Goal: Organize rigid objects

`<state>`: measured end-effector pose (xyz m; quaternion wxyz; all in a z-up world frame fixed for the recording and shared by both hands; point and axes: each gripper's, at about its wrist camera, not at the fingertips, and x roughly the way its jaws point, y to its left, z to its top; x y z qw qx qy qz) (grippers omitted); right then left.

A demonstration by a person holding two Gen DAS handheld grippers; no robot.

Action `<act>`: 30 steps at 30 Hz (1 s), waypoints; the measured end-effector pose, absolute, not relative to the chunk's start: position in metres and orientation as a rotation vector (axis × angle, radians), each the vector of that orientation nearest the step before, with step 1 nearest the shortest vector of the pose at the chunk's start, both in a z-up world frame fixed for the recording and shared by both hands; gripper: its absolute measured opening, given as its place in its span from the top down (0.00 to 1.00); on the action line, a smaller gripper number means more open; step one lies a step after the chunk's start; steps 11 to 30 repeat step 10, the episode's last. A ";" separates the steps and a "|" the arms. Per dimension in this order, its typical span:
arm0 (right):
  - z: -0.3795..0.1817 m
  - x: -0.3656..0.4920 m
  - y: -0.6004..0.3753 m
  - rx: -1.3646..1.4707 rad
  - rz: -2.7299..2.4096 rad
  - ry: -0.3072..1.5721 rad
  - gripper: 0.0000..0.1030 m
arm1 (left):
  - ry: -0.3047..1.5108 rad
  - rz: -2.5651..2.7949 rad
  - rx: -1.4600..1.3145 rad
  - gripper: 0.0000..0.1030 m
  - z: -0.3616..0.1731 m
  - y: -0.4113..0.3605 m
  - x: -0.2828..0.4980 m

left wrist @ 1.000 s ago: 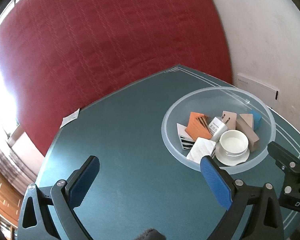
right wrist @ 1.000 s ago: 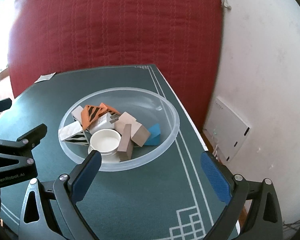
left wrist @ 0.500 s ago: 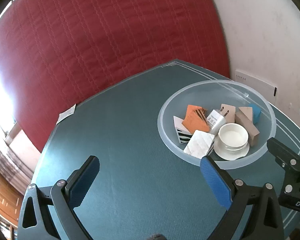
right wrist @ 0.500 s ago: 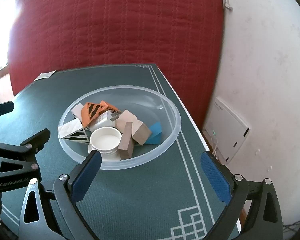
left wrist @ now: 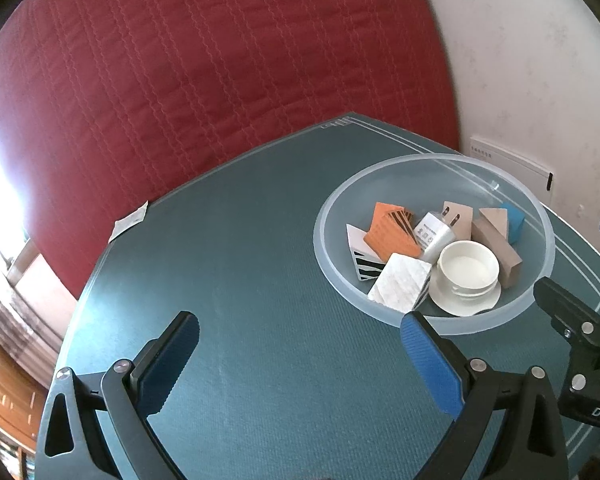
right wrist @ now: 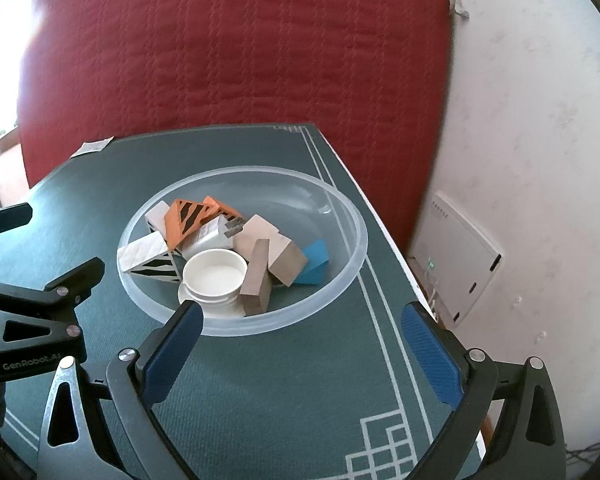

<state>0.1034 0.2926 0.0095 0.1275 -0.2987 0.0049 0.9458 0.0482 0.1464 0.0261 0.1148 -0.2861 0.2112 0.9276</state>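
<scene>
A clear plastic bowl [left wrist: 540, 216] [right wrist: 340, 208] stands on the green table. It holds several rigid objects: a white cup on a saucer [left wrist: 468, 268] [right wrist: 216, 272], an orange striped block [left wrist: 388, 232] [right wrist: 184, 220], a white charger plug [left wrist: 434, 234] [right wrist: 208, 236], wooden blocks [left wrist: 496, 244] [right wrist: 284, 252], a blue wedge [left wrist: 514, 222] [right wrist: 314, 264] and a white patterned block [left wrist: 400, 282] [right wrist: 144, 252]. My left gripper [left wrist: 300, 356] is open and empty above the table, left of the bowl. My right gripper [right wrist: 300, 344] is open and empty just in front of the bowl.
A small white paper slip [left wrist: 130, 222] [right wrist: 92, 146] lies at the table's far left edge. A red quilted panel [left wrist: 220, 72] stands behind the table. A white wall with a flat white box [right wrist: 456, 264] is to the right. The table's right edge [right wrist: 384, 232] is close to the bowl.
Both grippers have drifted slightly; the bowl sits a little nearer and lower in the right wrist view. Nothing was grasped or released.
</scene>
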 end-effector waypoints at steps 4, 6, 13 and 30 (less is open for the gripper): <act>0.010 0.105 0.293 -0.874 2.755 0.013 0.03 | 0.620 2.720 -0.836 0.01 0.026 0.147 0.049; 0.009 0.106 0.293 -0.876 2.756 0.012 0.03 | 0.621 2.719 -0.837 0.01 0.025 0.146 0.048; 0.009 0.107 0.294 -0.880 2.757 0.010 0.03 | 0.622 2.716 -0.841 0.01 0.025 0.147 0.048; 0.009 0.107 0.294 -0.880 2.757 0.010 0.03 | 0.622 2.716 -0.841 0.01 0.025 0.147 0.048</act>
